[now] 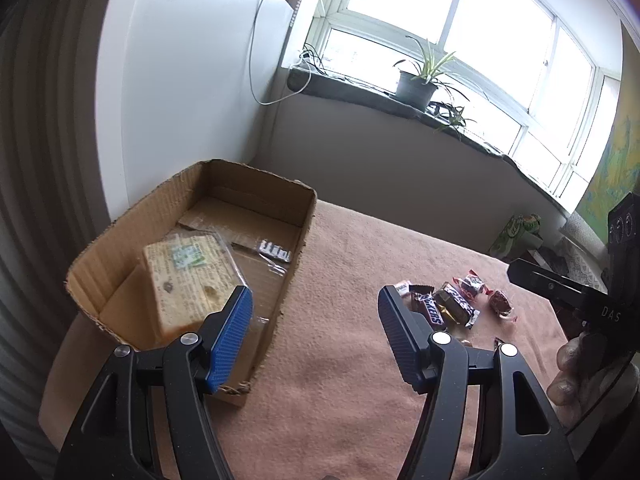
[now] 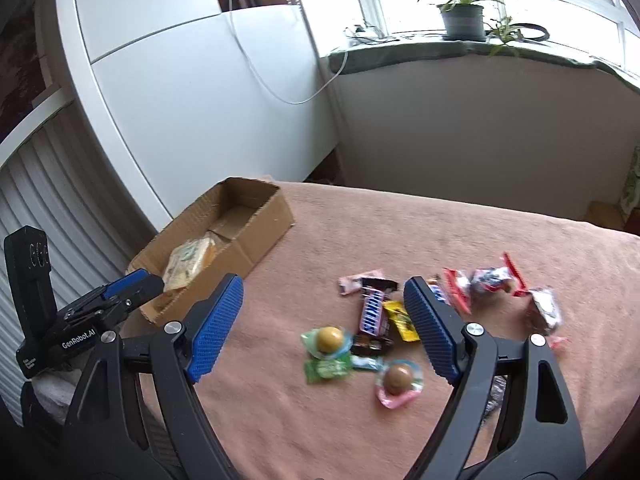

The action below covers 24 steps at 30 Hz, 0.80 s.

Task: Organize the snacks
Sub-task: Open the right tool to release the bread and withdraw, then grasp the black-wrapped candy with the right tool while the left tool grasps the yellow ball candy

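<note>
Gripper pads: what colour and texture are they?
Blue, with a ribbed grid texture; clearest on the right gripper's pads in the right wrist view.

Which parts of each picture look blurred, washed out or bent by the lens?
Left wrist view: the window is washed out white, and the wall edges curve from the fisheye lens. Right wrist view: the sweets on the blanket are smeared by motion blur, while the cardboard box stays fairly sharp.

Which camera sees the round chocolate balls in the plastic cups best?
The right wrist view: both chocolate balls lie in plain sight between the open gripper's fingers. The left wrist view shows neither clearly, because its own finger covers that part of the blanket.
</note>
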{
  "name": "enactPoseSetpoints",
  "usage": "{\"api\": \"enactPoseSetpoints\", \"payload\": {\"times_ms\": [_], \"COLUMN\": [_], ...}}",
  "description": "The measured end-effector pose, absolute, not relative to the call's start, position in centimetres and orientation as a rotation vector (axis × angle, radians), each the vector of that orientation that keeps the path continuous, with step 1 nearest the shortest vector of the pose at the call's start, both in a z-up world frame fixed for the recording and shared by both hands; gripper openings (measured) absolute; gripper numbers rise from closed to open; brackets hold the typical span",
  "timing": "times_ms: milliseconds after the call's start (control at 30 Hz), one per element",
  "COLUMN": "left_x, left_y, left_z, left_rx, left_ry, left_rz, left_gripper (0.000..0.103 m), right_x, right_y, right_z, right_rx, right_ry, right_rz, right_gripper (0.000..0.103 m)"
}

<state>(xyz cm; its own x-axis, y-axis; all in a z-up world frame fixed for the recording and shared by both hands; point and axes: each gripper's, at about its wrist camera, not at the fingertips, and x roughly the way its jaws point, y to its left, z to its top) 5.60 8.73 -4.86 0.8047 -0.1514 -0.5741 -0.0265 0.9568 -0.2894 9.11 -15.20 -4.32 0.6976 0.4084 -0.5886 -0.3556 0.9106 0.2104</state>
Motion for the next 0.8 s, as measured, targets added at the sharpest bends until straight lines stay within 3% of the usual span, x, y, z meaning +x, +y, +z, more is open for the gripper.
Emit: {"api": "enactPoseSetpoints", "payload": {"times_ms": [67, 400, 667, 800], "left_x": [5.7, 6.3, 7.6, 8.6], "left_y": [7.8, 3.1, -0.2, -1.4], "left_z": [-5.1, -6.5, -8.7, -9.7], "left_rx": [-0.294, -0.283, -0.253, -0.241], "left_ry": [0.644, 0.688, 0.757, 0.787], "left_rz": [-0.086, -0.149, -0.184, -0.206], "left_gripper": [0.065, 0.065, 0.065, 0.064], "right_x": [8.3, 5.4, 5.1, 5.6], "right_y": [-17.6, -26.3, -27.2, -25.8], "right_z": [-4.5, -7.1, -10.2, -10.8], "right_rx": [0.089, 0.110, 0.096, 0.077], "right_ry": [0.664, 0.677, 0.740, 0.772], "right_rz": [0.378, 0.148, 0.139, 0.213], "right_gripper": [0.097, 0.097, 0.096, 0.082]}}
